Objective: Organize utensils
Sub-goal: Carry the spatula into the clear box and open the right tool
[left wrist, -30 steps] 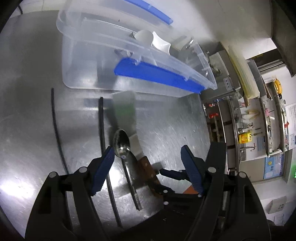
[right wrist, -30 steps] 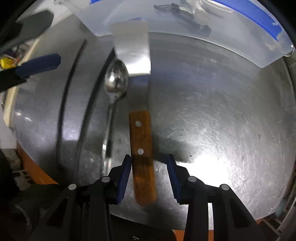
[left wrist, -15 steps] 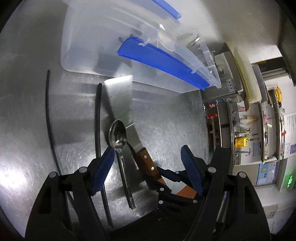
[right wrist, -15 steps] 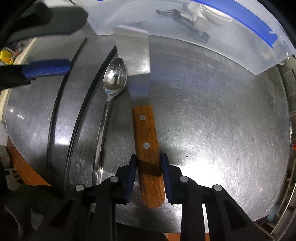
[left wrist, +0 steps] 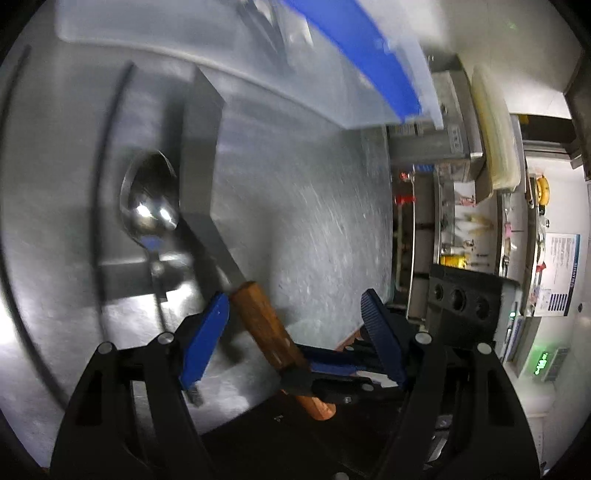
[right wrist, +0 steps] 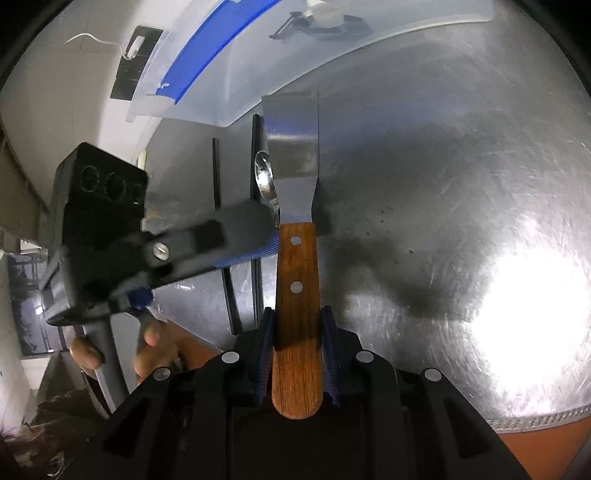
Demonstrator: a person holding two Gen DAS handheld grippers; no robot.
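Observation:
A metal scraper with a wooden handle [right wrist: 296,280] is gripped at the handle by my right gripper [right wrist: 296,347], which is shut on it; its blade [right wrist: 291,136] points toward the bin. In the left wrist view the scraper [left wrist: 266,325] runs between the fingers of my left gripper [left wrist: 295,332], which is open and low over the table. A metal spoon [left wrist: 149,199] lies on the steel table just left of the blade; it also shows in the right wrist view [right wrist: 266,181]. Two black chopsticks [left wrist: 105,155] lie left of the spoon.
A clear plastic bin with blue handles [left wrist: 354,55] stands at the far side of the steel table [left wrist: 295,221], with a black utensil inside [right wrist: 321,27]. The table's front edge [right wrist: 535,421] is close. Shelves and equipment [left wrist: 480,206] stand to the right.
My right gripper has closed on the scraper's handle and lifted it off the table. My left gripper has moved in low, close to the spoon and scraper.

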